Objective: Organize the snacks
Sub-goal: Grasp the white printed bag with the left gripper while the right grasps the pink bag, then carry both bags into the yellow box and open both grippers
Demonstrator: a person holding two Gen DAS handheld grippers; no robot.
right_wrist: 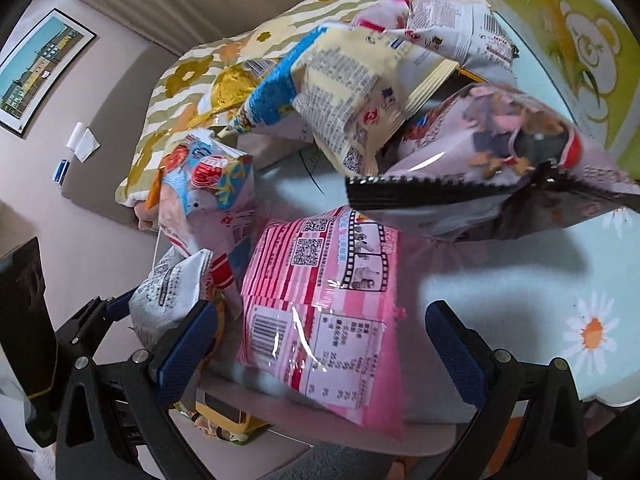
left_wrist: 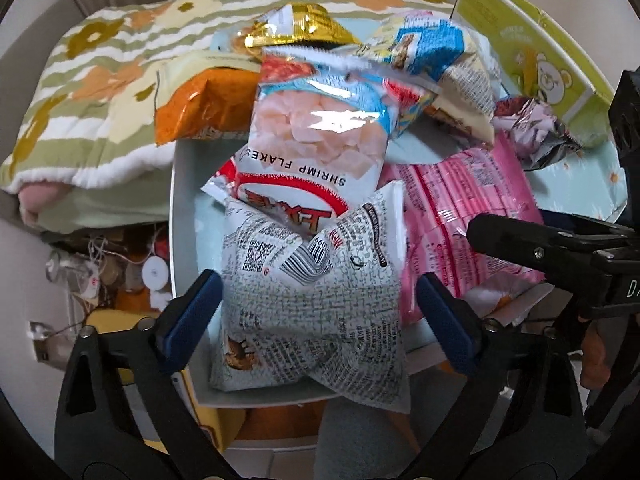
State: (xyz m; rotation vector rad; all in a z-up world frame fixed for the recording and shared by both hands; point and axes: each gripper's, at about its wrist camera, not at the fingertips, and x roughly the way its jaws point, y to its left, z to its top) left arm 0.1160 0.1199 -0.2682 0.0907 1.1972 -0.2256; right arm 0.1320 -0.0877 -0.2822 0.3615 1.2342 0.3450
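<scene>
A pile of snack bags lies on a pale blue daisy-print table (left_wrist: 608,184). In the left wrist view my left gripper (left_wrist: 318,316) is open around a white printed bag (left_wrist: 316,304) at the table's near edge; the pads do not press it. Behind it lies a shrimp flakes bag (left_wrist: 320,136), with an orange bag (left_wrist: 200,108), a gold bag (left_wrist: 296,26) and a pink striped bag (left_wrist: 460,216) around it. In the right wrist view my right gripper (right_wrist: 320,344) is open around the near end of the pink striped bag (right_wrist: 320,308). A purple bag (right_wrist: 500,160) lies beyond.
A green box with a bear print (left_wrist: 532,48) stands at the table's far right. A flowered striped quilt (left_wrist: 88,92) lies behind and left. The right gripper's finger (left_wrist: 540,248) reaches in from the right. Clutter and a yellow box (left_wrist: 120,320) sit on the floor below the left edge.
</scene>
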